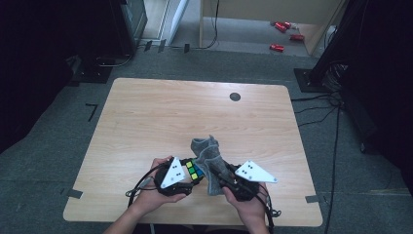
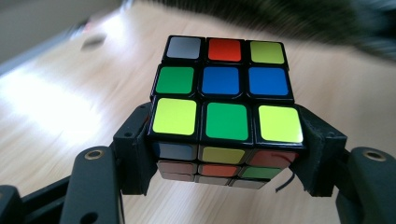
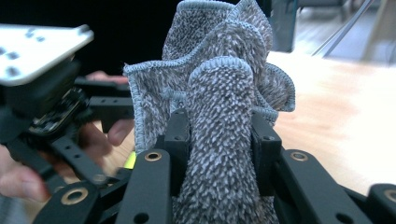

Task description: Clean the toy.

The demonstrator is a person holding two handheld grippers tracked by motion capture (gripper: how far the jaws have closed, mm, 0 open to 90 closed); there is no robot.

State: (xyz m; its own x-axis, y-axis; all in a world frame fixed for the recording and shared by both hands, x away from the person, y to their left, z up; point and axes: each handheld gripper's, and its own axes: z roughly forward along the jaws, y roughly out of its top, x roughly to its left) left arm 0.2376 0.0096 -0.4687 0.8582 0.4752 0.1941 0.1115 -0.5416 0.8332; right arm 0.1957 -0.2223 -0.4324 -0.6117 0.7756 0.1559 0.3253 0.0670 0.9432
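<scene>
**Cube in the left, cloth in the right, both up by the near edge**

Checking in from my end of the rig. The left gripper (image 1: 191,171) has its two black jaws clamped on the scrambled, multi-coloured puzzle cube with black edges (image 2: 225,105), one jaw on each side of the cube's lower part. In the left gripper view the face turned toward the camera reads grey, red, yellow-green across the far row, then green, blue, blue, then yellow-green, green, yellow-green nearest the jaws. The cube looks lifted clear of the light wooden table (image 1: 146,117), but I can't swear to the gap from these angles.

The right gripper (image 1: 220,171) is closed on the grey, nubbly microfibre cloth (image 3: 219,93). A thick folded roll of it is squeezed between the jaws, and the rest bunches up above them in loose folds with a stitched hem showing.

From the high view, both grippers sit close to the table's near edge, about midway along it, with cube and cloth right beside each other. I can't tell if they touch. The cloth's free end flops toward the middle of the table.

There's a small dark round disc (image 1: 234,96) near the far edge, right of centre, well away from everything.
</scene>
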